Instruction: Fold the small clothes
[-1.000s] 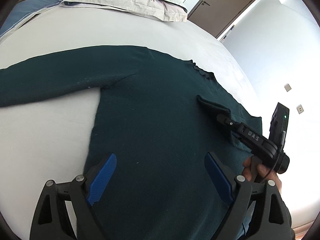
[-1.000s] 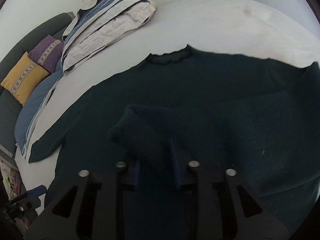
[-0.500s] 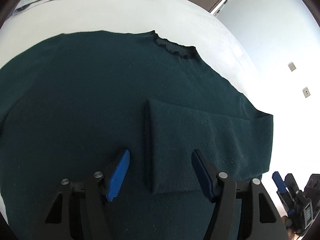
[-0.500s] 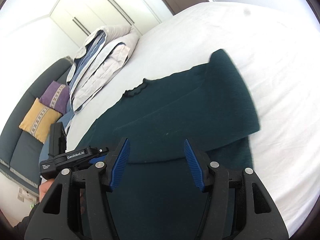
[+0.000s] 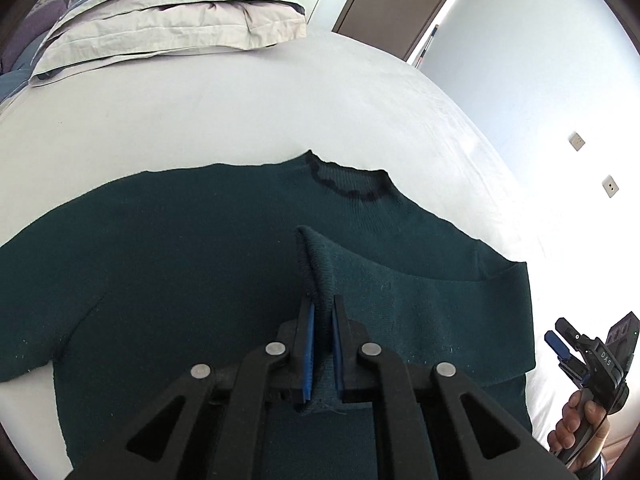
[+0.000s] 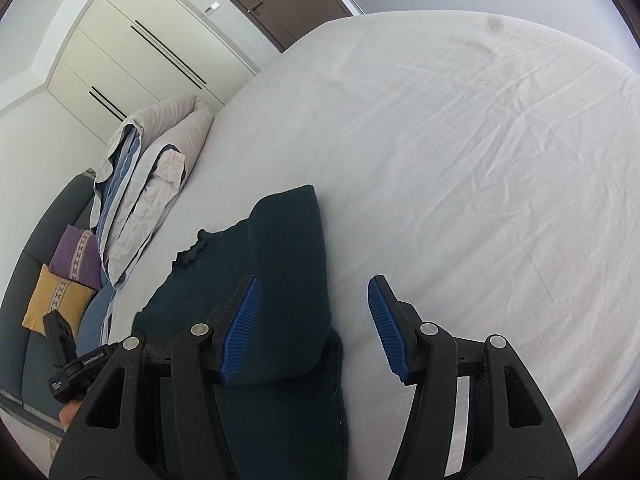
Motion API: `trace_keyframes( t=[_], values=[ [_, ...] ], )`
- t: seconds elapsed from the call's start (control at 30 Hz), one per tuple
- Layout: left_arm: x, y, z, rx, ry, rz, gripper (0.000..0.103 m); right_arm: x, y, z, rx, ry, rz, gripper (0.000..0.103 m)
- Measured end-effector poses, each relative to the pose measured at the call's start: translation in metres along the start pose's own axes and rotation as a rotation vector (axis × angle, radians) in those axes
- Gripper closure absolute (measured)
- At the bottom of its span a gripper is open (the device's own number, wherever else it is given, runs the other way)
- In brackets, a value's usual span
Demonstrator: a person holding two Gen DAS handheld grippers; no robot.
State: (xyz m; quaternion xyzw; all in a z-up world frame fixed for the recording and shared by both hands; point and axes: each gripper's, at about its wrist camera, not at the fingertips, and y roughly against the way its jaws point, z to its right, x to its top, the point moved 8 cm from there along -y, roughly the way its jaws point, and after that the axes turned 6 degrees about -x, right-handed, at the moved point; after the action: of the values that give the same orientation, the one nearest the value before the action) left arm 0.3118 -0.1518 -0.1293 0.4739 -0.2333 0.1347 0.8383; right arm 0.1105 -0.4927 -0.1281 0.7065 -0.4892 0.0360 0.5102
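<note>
A dark green sweater [image 5: 180,272] lies flat on the white bed [image 5: 240,112], neck hole at the far side. Its right sleeve [image 5: 420,312] is folded across the chest. My left gripper [image 5: 321,344] is shut on the cuff of that sleeve at the sweater's middle. In the right wrist view the sweater [image 6: 280,280] lies at the left, and my right gripper [image 6: 316,328] is open and empty over its right edge and the bare sheet. The right gripper also shows in the left wrist view [image 5: 576,352], off the sweater at the right.
Folded bedding [image 5: 168,20] lies at the head of the bed. A dark sofa with purple and yellow cushions [image 6: 60,276] stands beyond the bed's left side. White sheet [image 6: 480,180] spreads right of the sweater. A brown door [image 5: 392,0] and wardrobes [image 6: 120,60] line the walls.
My right gripper let go of the sleeve and drew back to the right. My left gripper moved onto the sleeve's cuff and shut on it.
</note>
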Motion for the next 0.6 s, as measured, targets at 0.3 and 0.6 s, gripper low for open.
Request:
trace_keyframes(
  t=[0.3, 0.6],
  values=[
    [0.007, -0.020, -0.031, 0.062, 0.023, 0.048, 0.094, 0.027, -0.060, -0.012, -0.070, 0.033, -0.062, 0.049],
    [0.010, -0.021, -0.036, 0.105, 0.004, 0.129, 0.094, 0.046, -0.111, -0.027, -0.105, 0.068, -0.091, 0.074]
  ],
)
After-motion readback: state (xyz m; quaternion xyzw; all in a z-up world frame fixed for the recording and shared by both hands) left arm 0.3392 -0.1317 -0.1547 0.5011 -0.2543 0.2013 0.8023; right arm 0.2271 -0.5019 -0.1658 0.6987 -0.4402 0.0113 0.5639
